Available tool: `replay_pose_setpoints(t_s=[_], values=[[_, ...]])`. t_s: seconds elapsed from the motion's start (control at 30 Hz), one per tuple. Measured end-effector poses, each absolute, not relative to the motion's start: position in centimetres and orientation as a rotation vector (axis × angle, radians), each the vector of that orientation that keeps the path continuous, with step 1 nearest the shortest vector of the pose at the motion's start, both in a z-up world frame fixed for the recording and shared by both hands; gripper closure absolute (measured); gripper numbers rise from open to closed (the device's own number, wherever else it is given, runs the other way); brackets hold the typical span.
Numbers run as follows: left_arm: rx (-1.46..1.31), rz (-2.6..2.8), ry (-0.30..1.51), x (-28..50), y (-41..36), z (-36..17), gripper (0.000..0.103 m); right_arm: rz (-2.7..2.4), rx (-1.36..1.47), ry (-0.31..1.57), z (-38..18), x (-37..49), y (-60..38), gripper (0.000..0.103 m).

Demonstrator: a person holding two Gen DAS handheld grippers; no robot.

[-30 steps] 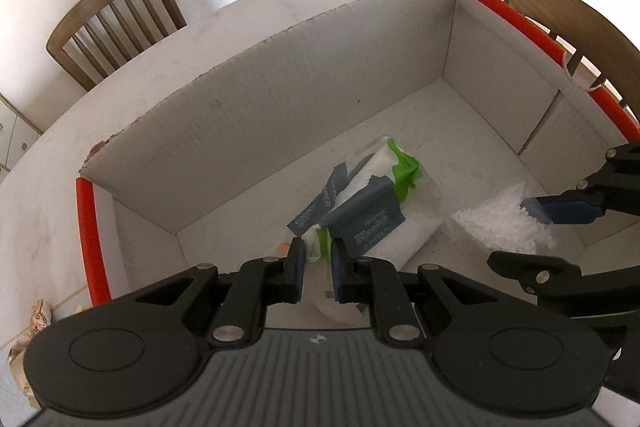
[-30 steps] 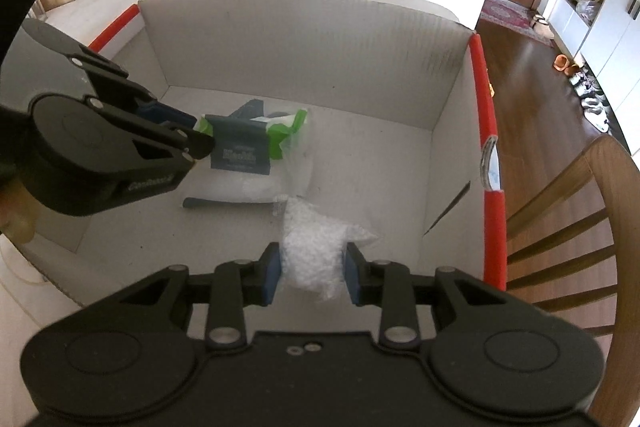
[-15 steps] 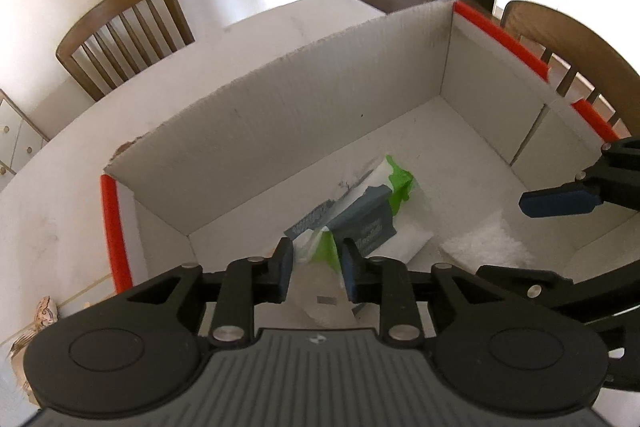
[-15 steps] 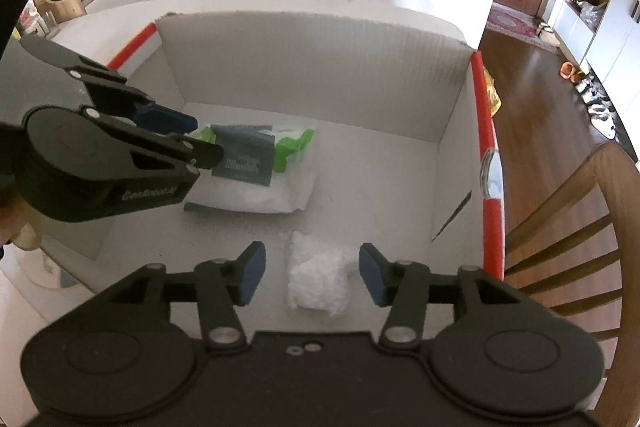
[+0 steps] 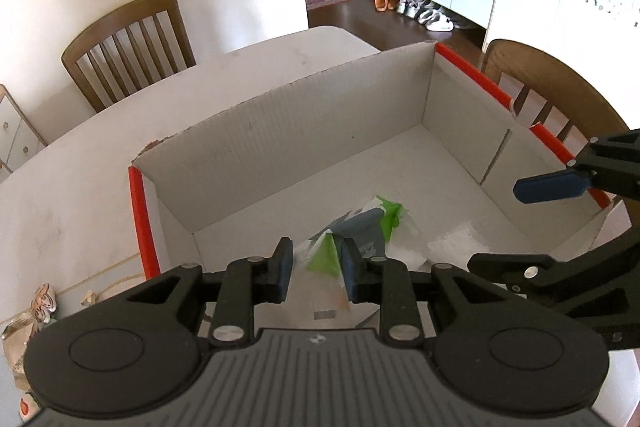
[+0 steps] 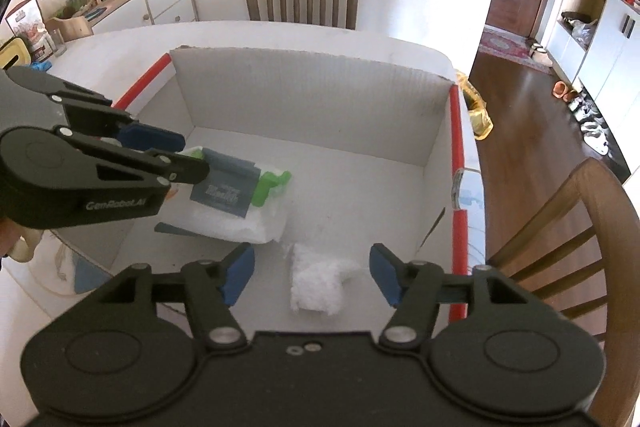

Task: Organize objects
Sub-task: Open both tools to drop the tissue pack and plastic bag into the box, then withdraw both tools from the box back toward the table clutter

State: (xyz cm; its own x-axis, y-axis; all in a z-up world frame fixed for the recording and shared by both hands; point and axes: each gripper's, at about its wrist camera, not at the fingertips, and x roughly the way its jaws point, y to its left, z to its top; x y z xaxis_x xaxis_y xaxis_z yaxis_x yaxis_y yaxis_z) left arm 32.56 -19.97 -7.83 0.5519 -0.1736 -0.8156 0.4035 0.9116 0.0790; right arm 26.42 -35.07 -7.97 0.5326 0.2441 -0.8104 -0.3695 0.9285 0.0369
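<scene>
The right gripper (image 6: 312,273) had let go: a second before, its blue pads were pinched on the white crumpled packet (image 6: 320,285), and now the fingers stood wide apart with the packet lying loose between them on the floor of the cardboard box (image 6: 308,99), touching neither pad. The left gripper (image 5: 314,263) had done much the same a little later; its fingers, nearly closed a moment ago around the edge of the wipes pack (image 6: 244,205), had parted to a middling gap, and the green-and-white pack (with its grey label) sat on the box floor below, seemingly no longer gripped, though I could not see the nearest edge of it behind the pads. Both tools had also risen, since the whole red-edged rim of the box and the white table (image 5: 80,179) around it now showed where before the view was mostly box interior. To my eye that meant both things had been delivered, lying near each other in the box, and the hands were free for whatever remained, perhaps the clutter at the table's far corner (image 6: 36,39).
</scene>
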Motion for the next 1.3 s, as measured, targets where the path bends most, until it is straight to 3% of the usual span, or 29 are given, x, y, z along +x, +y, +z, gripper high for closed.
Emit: replay_pose_setpoints(t_s=[0.6, 0.67, 0.73, 0.77, 0.8, 0.97, 1.3], values=[[0.116, -0.407, 0.778, 27.3, -15.7, -3.8, 0.077, 0.425, -0.085, 0.837, -4.1, 22.3, -34.6, 0.029], [0.096, -0.398, 0.764, 26.5, -14.7, -3.4, 0.072, 0.436, -0.084, 0.823, -3.5, 21.7, -34.0, 0.028], [0.076, -0.393, 0.746, 25.5, -13.6, -3.2, 0.059, 0.450, -0.082, 0.808, -2.9, 21.0, -33.4, 0.027], [0.070, -0.379, 0.735, 25.1, -13.1, -2.9, 0.043, 0.456, -0.080, 0.802, -2.7, 20.7, -33.0, 0.027], [0.064, -0.368, 0.716, 24.6, -12.5, -2.7, 0.035, 0.464, -0.079, 0.796, -2.4, 20.4, -32.5, 0.026], [0.052, -0.349, 0.687, 22.4, -9.4, -2.5, 0.034, 0.483, -0.072, 0.777, -1.7, 19.2, -30.3, 0.024], [-0.009, -0.287, 0.675, 18.7, -2.1, -2.8, 0.016, 0.500, -0.062, 0.778, -1.4, 17.5, -24.7, 0.020]])
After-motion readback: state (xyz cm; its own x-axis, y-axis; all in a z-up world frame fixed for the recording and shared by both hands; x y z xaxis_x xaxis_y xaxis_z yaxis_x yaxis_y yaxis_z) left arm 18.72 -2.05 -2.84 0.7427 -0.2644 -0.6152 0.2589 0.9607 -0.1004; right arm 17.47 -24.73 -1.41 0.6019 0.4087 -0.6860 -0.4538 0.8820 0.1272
